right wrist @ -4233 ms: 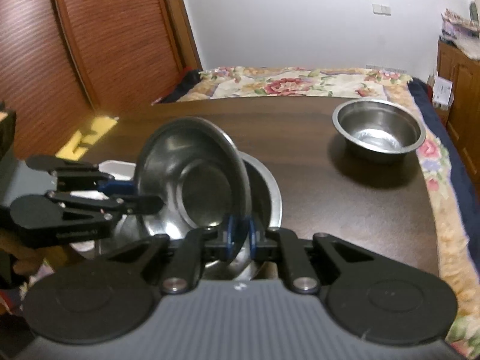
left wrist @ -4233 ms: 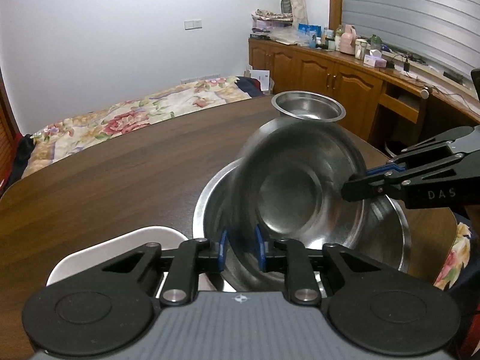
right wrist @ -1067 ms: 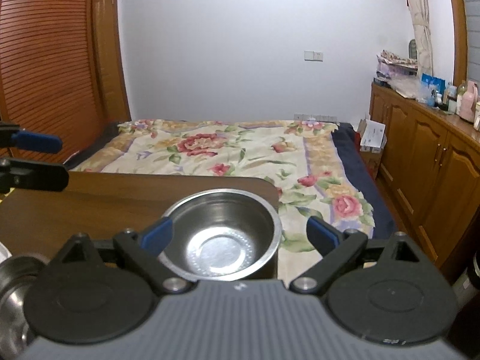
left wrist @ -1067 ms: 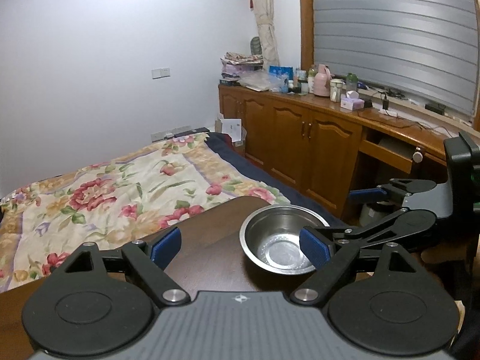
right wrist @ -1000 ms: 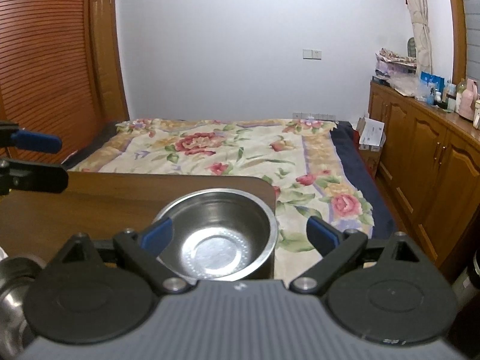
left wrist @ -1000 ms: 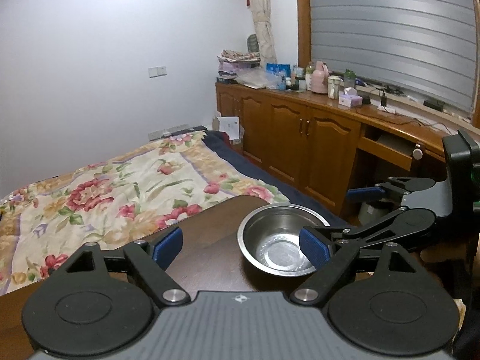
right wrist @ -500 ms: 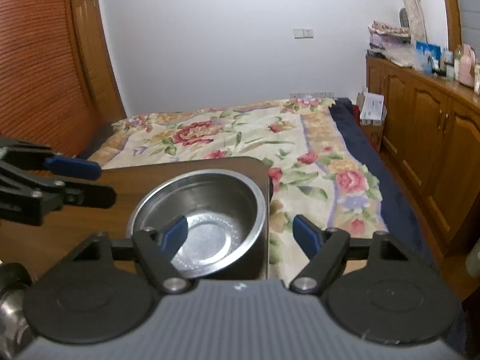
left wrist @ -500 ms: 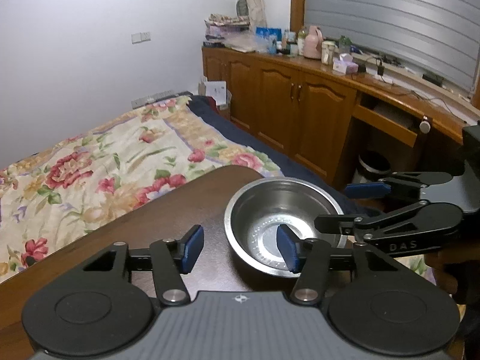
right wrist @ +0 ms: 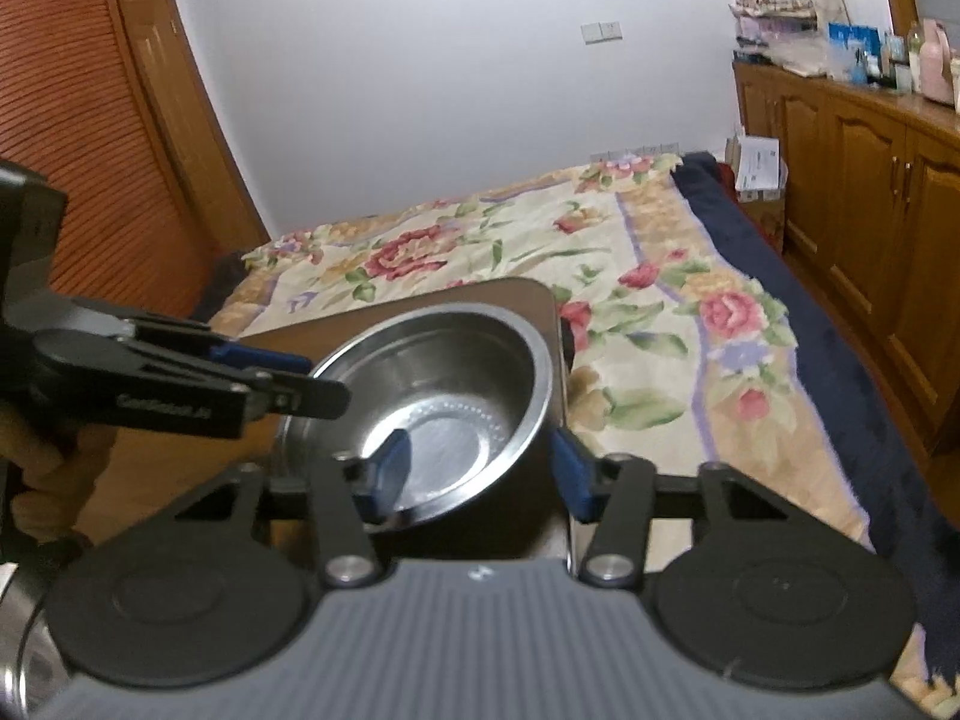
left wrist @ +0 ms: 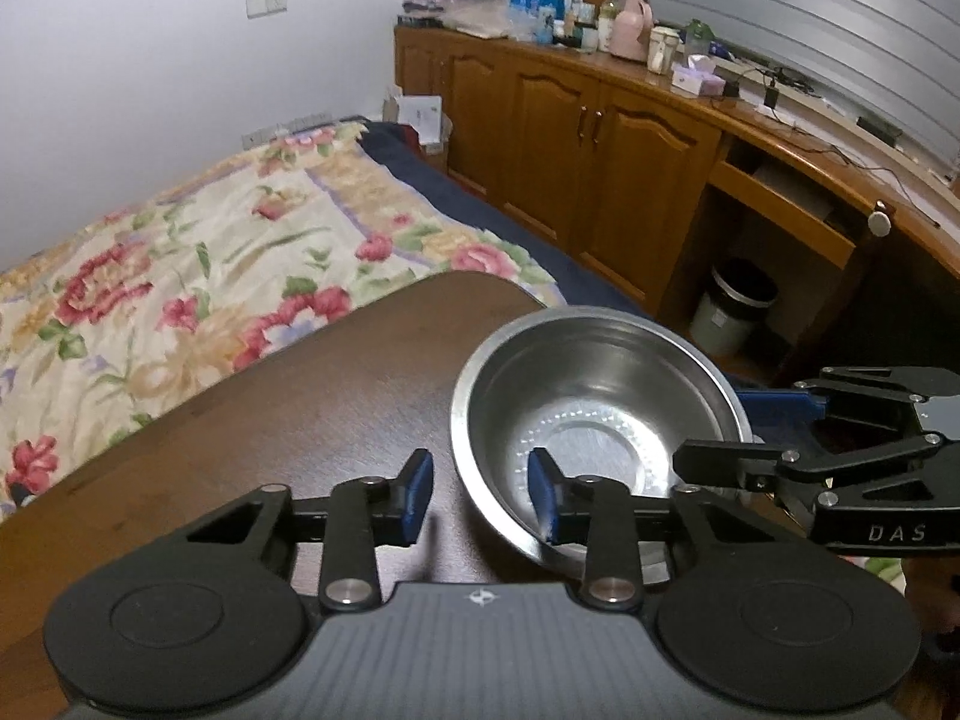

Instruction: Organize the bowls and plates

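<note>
A steel bowl [left wrist: 600,402] stands on the far corner of the brown table [left wrist: 300,408]; it also shows in the right wrist view [right wrist: 444,402]. My left gripper [left wrist: 480,495] is open and straddles the bowl's near left rim, one pad inside and one outside. My right gripper [right wrist: 480,471] is open and straddles the bowl's right rim. Each gripper shows in the other's view: the right one [left wrist: 774,420] and the left one [right wrist: 288,378] both reach over the bowl's edge.
The table's corner edge [right wrist: 546,300] lies just behind the bowl. A floral bed [left wrist: 180,276] is beyond it. Wooden cabinets [left wrist: 600,150] and a waste bin [left wrist: 732,312] stand at the right. Another steel bowl's rim [right wrist: 18,630] shows at the lower left.
Both grippers have come down and forward onto the single bowl and their jaws have narrowed around its rim. Earlier they held another bowl over a larger one.
</note>
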